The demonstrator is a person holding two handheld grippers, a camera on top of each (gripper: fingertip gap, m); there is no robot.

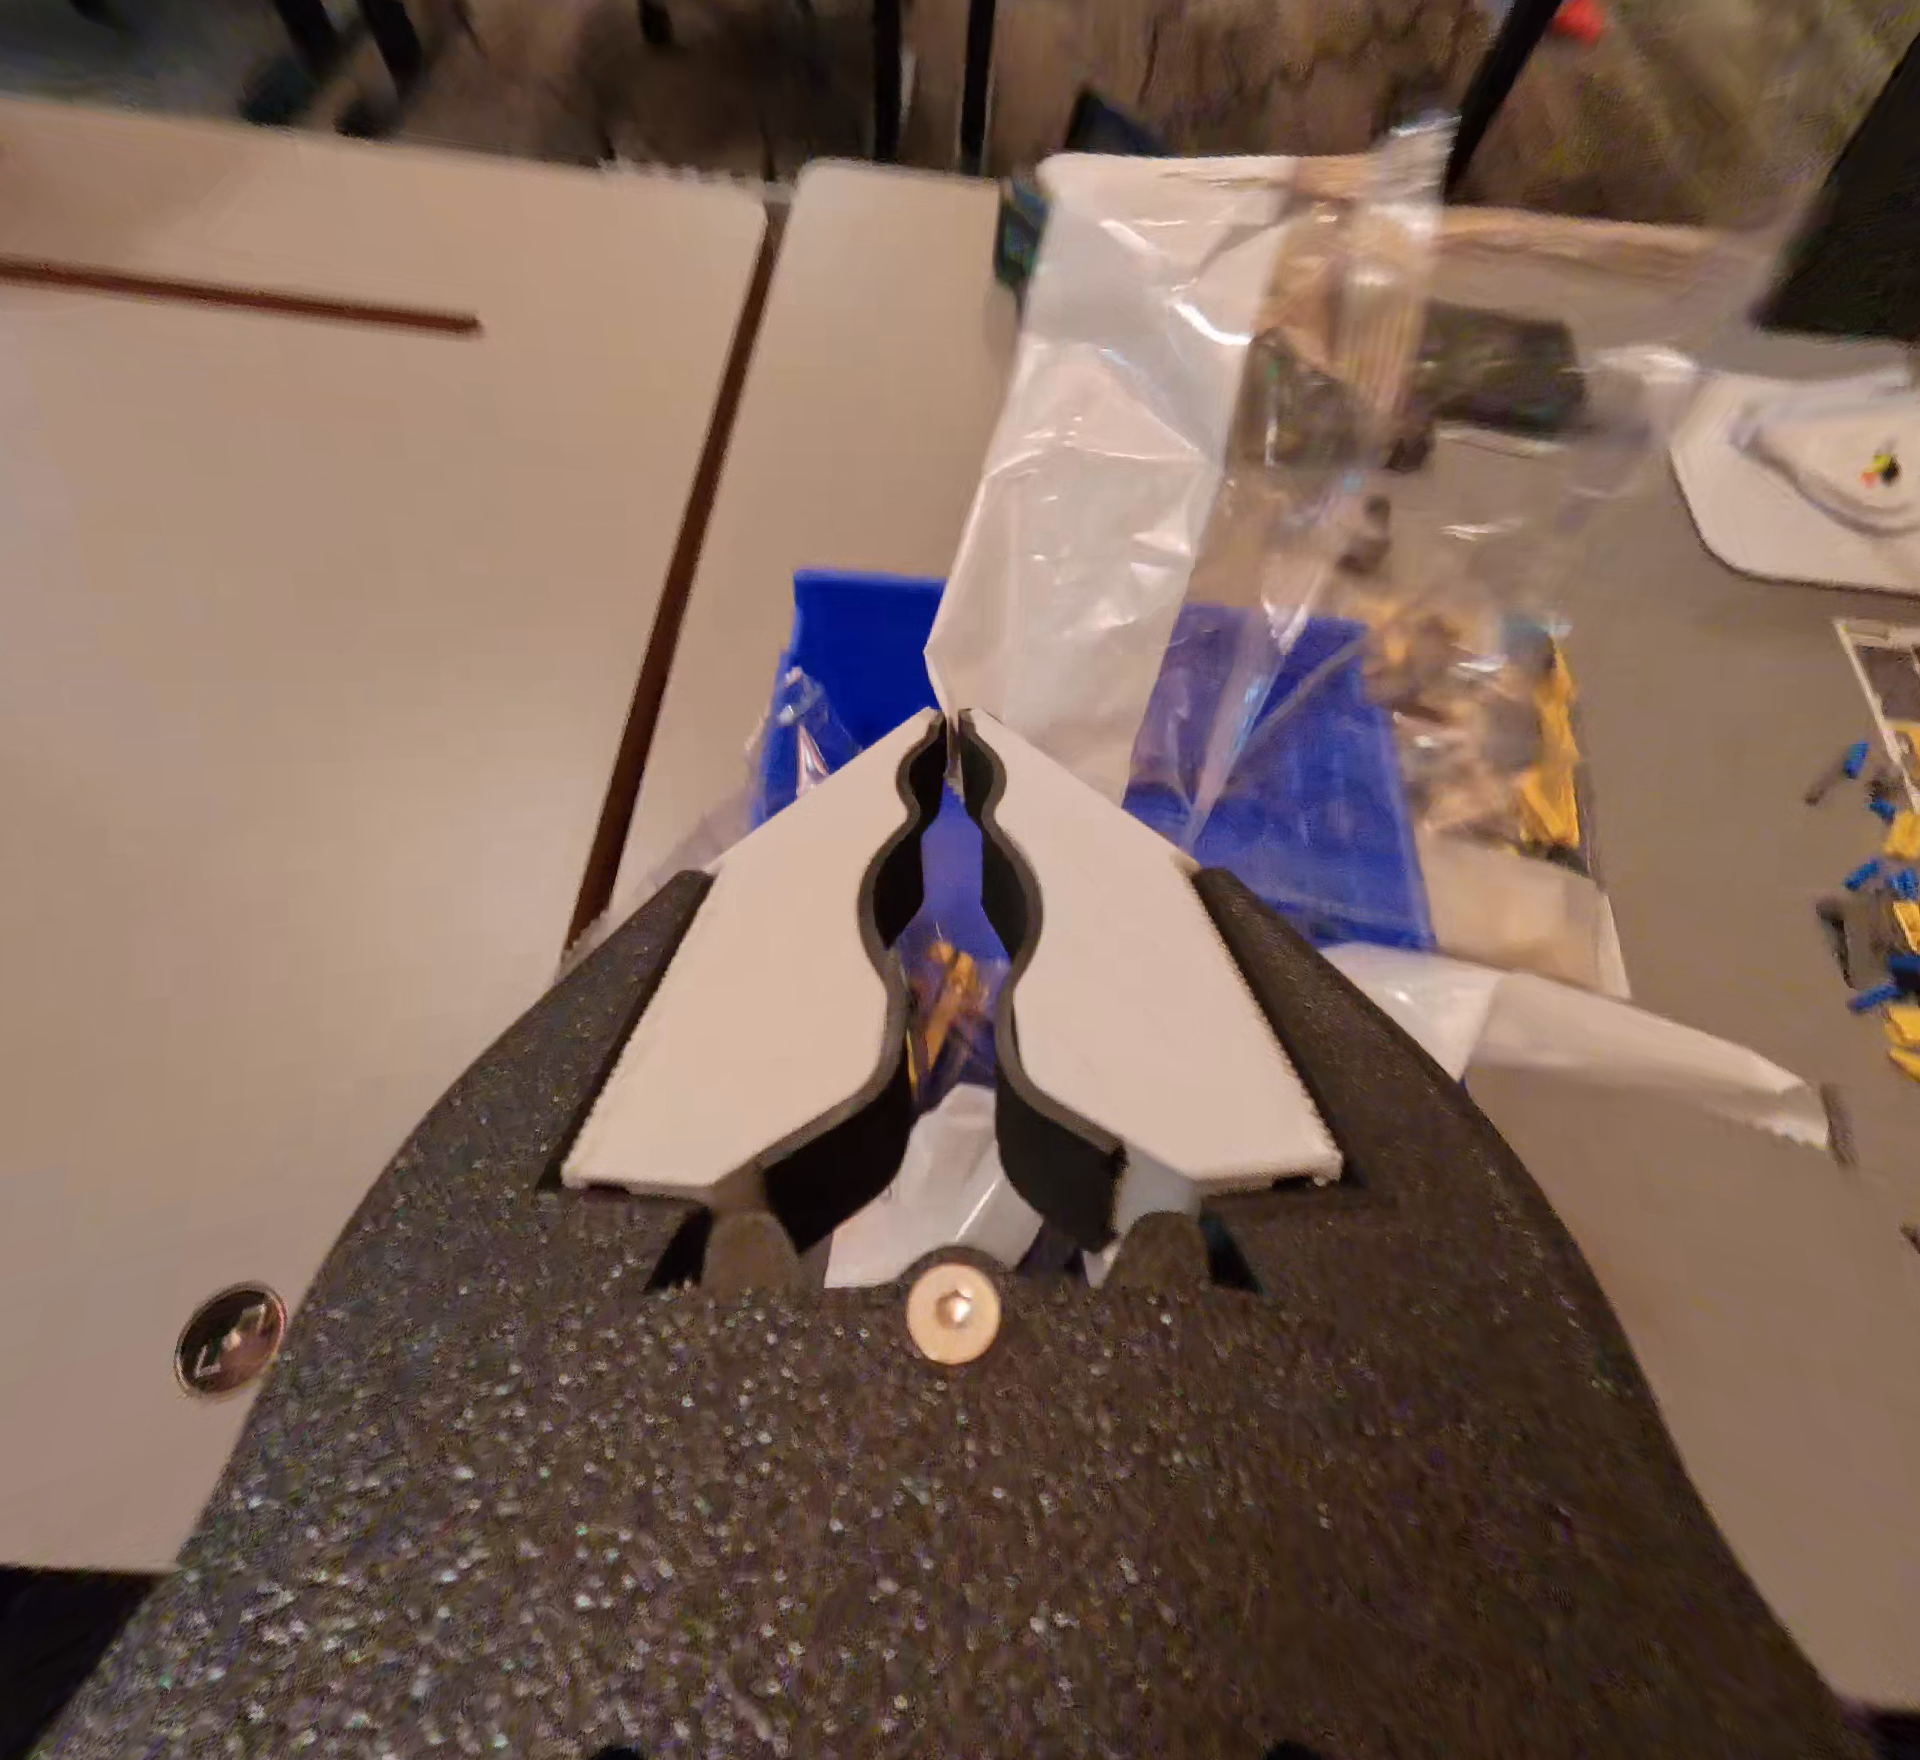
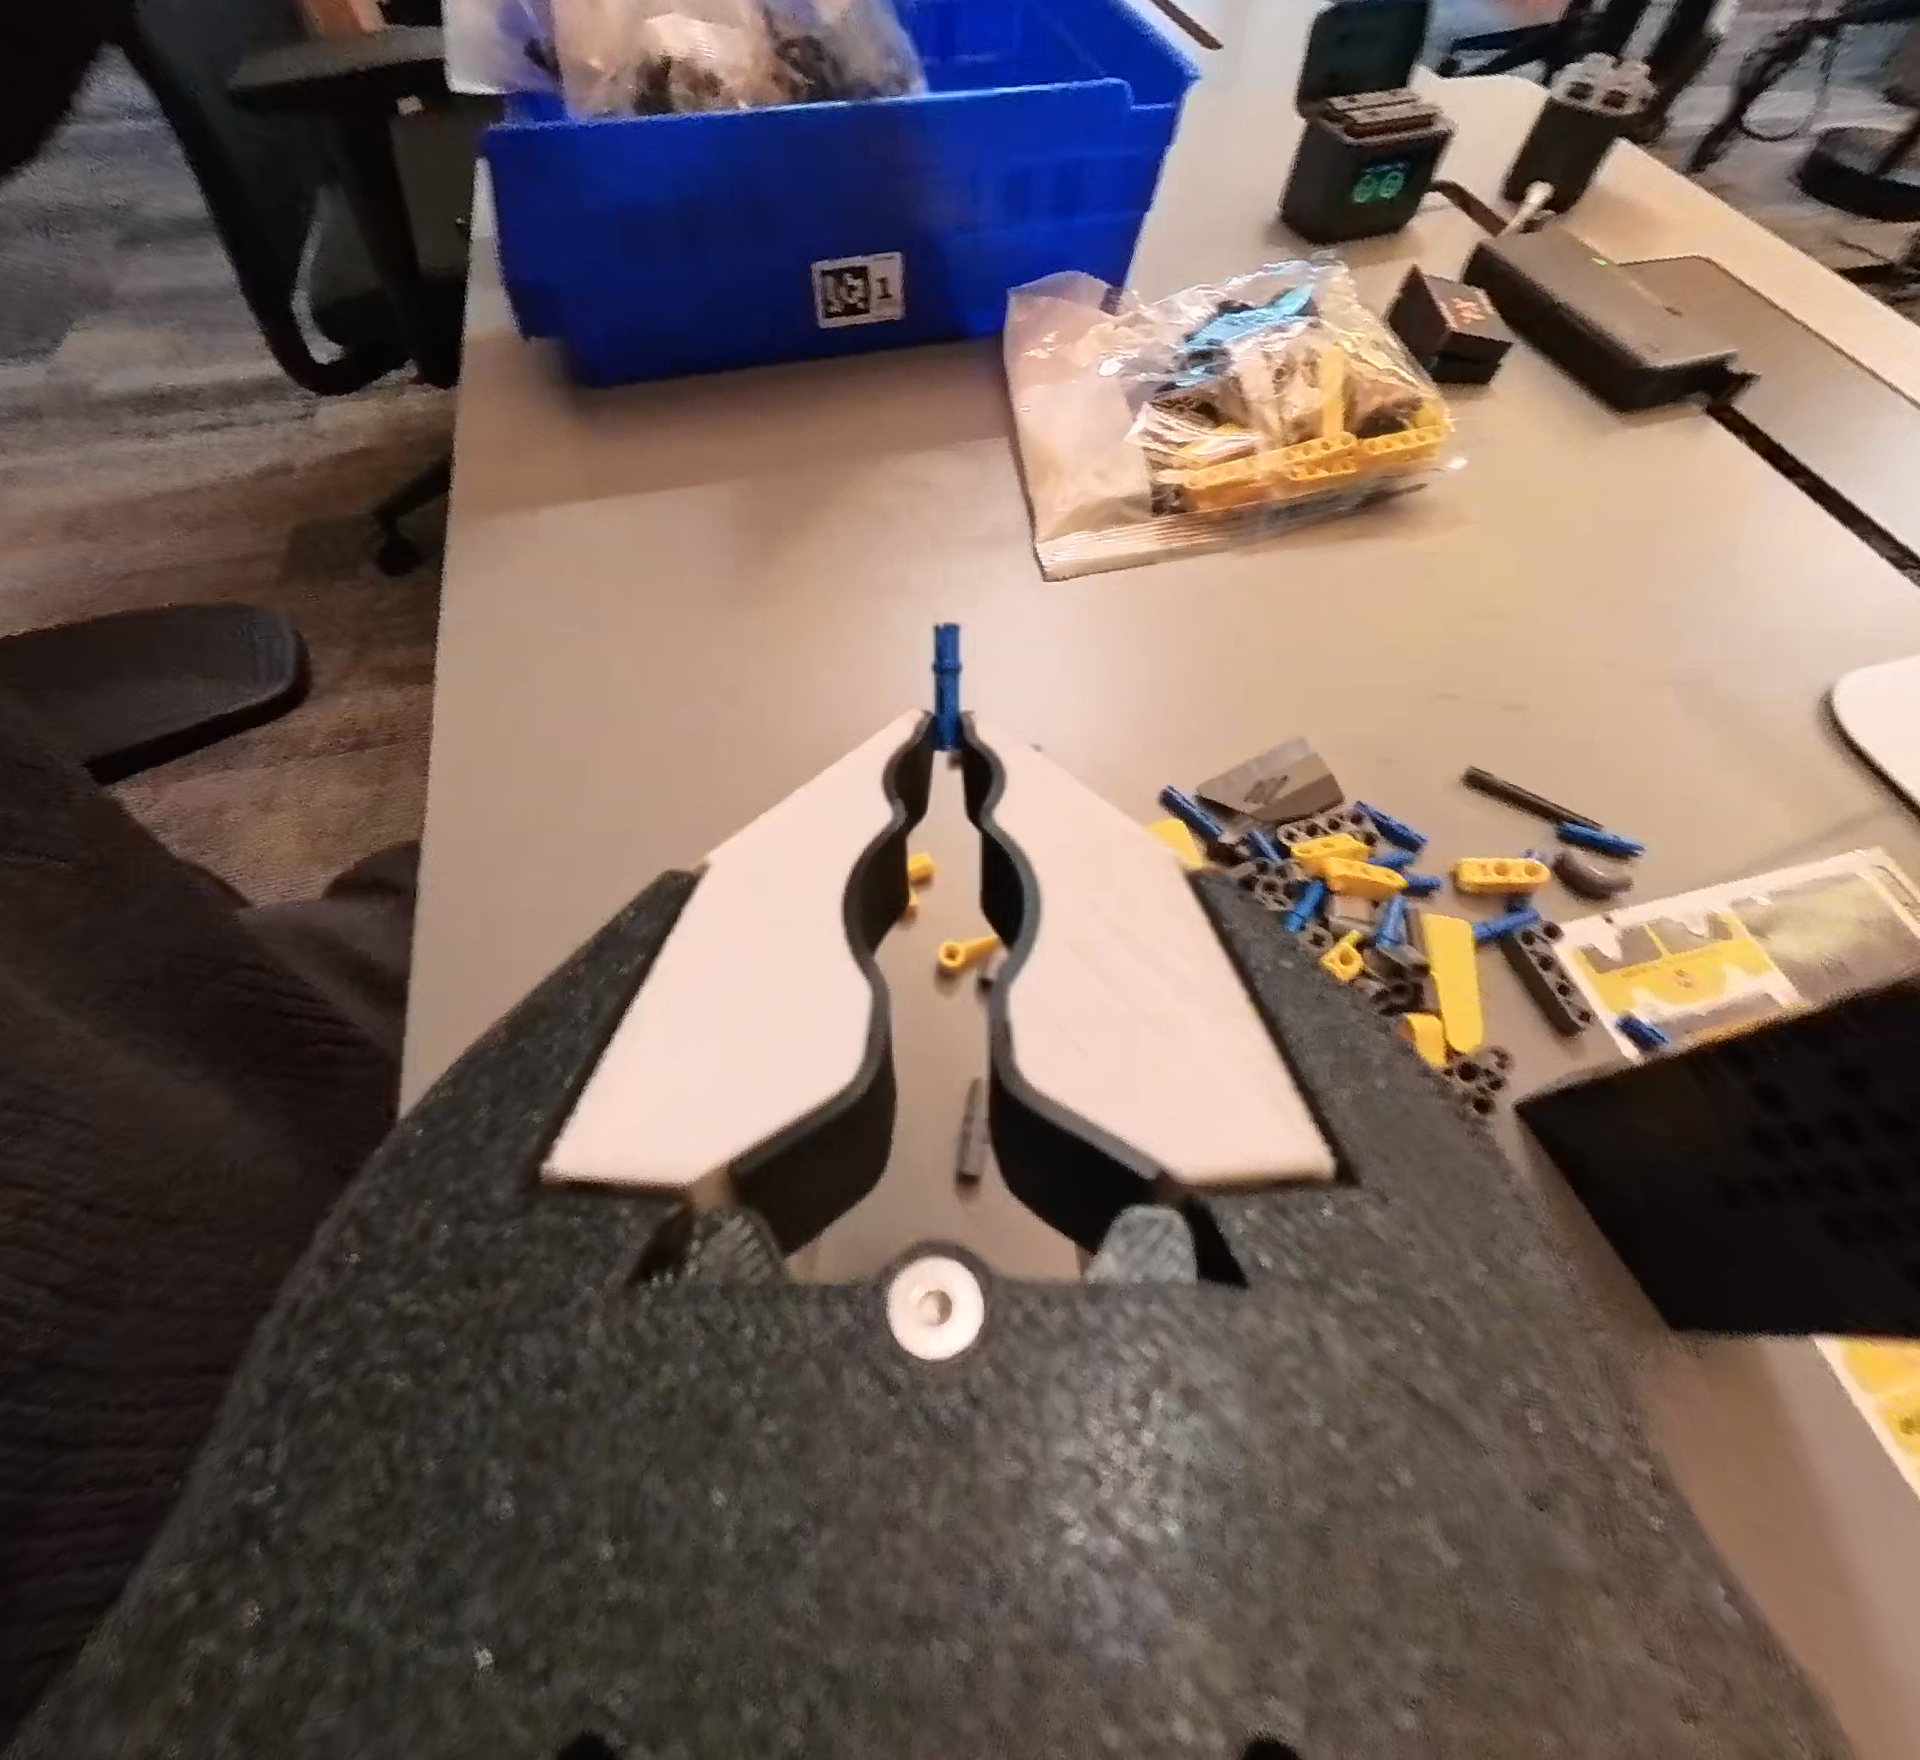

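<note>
My left gripper (image 1: 951, 723) is shut, its tips pinching the edge of a clear plastic bag (image 1: 1122, 484) held up over a blue bin (image 1: 1288, 796). A second bag with yellow and dark pieces (image 1: 1496, 744) lies against the bin. My right gripper (image 2: 948, 728) is shut on a small blue pin (image 2: 945, 666) that sticks up past the tips, held above the grey table (image 2: 727, 567). A pile of loose blue, yellow and dark grey building pieces (image 2: 1382, 900) lies just right of it. The blue bin (image 2: 831, 204) stands farther ahead with bags in it.
A sealed bag of yellow and black parts (image 2: 1247, 422) lies right of the bin. A printed sheet (image 2: 1745, 941) and a black perforated box (image 2: 1745, 1180) are at the right. Black charger cases (image 2: 1361, 121) stand at the back. Office chairs (image 2: 312, 152) are off the table's left edge. My right fingertips sit around 45 centimetres from my left ones.
</note>
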